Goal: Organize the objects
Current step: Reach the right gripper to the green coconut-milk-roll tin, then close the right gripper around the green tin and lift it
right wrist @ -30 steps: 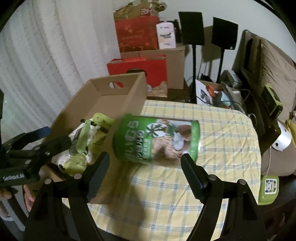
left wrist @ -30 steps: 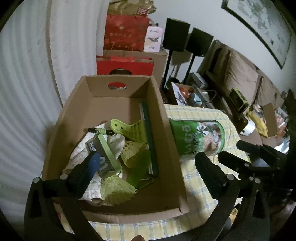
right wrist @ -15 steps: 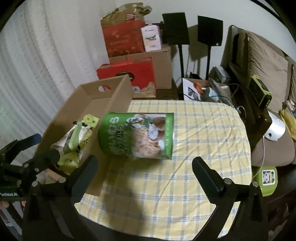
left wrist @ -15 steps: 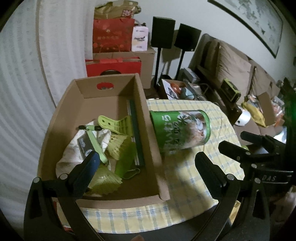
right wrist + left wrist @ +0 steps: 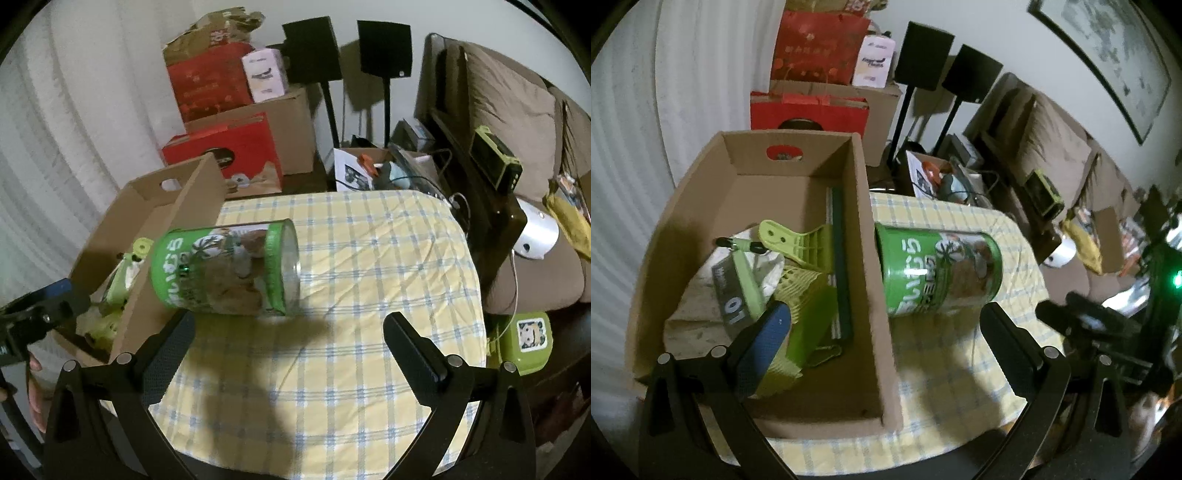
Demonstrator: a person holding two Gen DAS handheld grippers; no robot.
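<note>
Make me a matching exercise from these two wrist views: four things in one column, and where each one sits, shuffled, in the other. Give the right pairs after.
Things
1. green can
2. light green clip
3. red gift bag
4. small green box

Places
A. inside the open cardboard box
B. on its side on the checked tablecloth, against the cardboard box's outer wall
C. off the table's right edge, lower down
D. on top of a closed carton at the back wall

Pairs: 1-B, 2-A, 3-D, 4-C
</note>
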